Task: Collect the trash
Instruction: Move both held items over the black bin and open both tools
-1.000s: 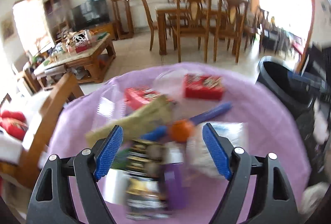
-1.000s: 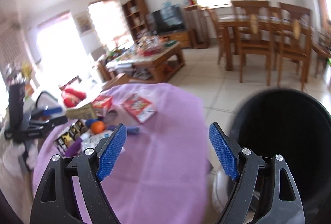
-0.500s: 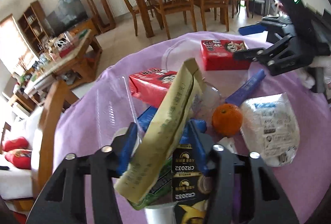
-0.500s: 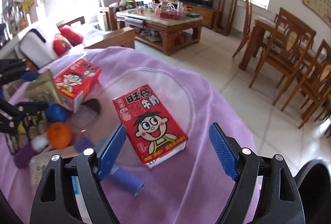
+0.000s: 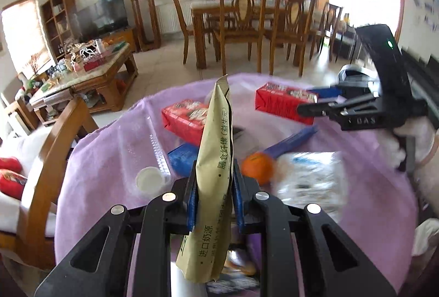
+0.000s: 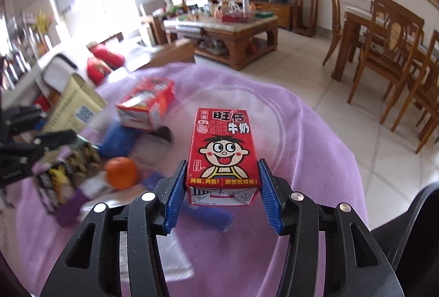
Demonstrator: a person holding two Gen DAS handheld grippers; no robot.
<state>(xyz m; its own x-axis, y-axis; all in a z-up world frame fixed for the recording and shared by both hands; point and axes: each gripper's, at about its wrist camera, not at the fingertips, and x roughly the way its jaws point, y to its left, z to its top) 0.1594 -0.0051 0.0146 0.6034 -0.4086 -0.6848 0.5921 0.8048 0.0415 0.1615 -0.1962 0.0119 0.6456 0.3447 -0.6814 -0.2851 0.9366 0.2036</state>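
On the purple-draped round worktop point(image 6: 315, 138) trash lies in a loose heap, and both grippers are busy with it. At the six o'clock edge of the left wrist view, the left gripper point(image 5: 214, 201) is closing its blue fingers point(image 5: 192, 203) on a tall tan sachet point(image 5: 215, 160), which stands upright between them, pads pressing its sides, so that piece looks caught. In the right wrist view the right gripper point(image 6: 222, 187) is closing around a red milk carton point(image 6: 222, 149); the pads sit at its near corners, the left one touching, the right one too close to tell. The carton's blurred surroundings suggest it may be lifted, though I cannot be sure. Neither piece is binned yet, so I judge the task to be early. A dark bin rim point(image 6: 411, 214) shows at four o'clock, beyond the worktop's edge, and both items must travel there. Left on the cloth: a second red carton point(image 6: 148, 105) at ten o'clock of the held one, a blue packet point(image 6: 115, 140), a blue-violet tube point(image 6: 208, 214) just under the right fingers, a white plastic pack point(image 5: 310, 181), a bottle cap point(image 5: 149, 179) and dark wrappers point(image 6: 68, 173). An orange point(image 6: 120, 172) lies among them; it seems no trash and could roll if knocked. The grippers work close together over the heap, so their paths to the bin may cross.
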